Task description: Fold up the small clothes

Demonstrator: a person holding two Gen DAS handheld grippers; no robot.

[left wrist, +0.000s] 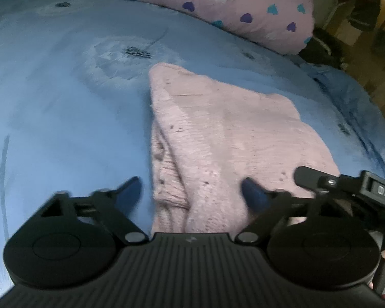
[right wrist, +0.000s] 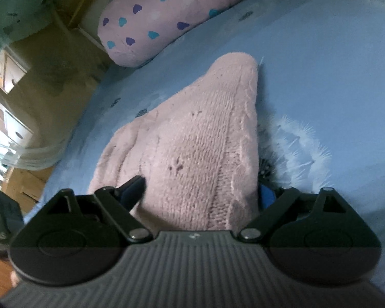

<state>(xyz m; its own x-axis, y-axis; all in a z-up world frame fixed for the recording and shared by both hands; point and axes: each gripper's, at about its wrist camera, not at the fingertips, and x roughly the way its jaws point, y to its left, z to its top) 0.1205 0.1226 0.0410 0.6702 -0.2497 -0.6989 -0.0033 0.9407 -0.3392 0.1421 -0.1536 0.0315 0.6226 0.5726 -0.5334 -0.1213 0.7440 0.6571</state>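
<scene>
Right now the pink knitted garment [left wrist: 218,138] lies on the blue bed sheet [left wrist: 64,118], partly folded, with a doubled layer along its left edge and its near hem running under both my grippers. My left gripper [left wrist: 192,192] is spread wide, one fingertip over bare sheet at about 9 o'clock of the hem, the other resting above the knit. My right gripper [right wrist: 205,190] is spread too, straddling the raised ridge of the garment; its right finger is mostly hidden behind the fold. The heart-print pillow [left wrist: 218,7] sits well apart at 12 o'clock.

As I judge it, the step in hand is taking hold of the near edge for the next fold. To do it well, I should close each gripper on all layers at the hem, not just the top one, keep both at matching height, and carry the edge toward 12 o'clock evenly, since loose knit sags and stretches.
</scene>
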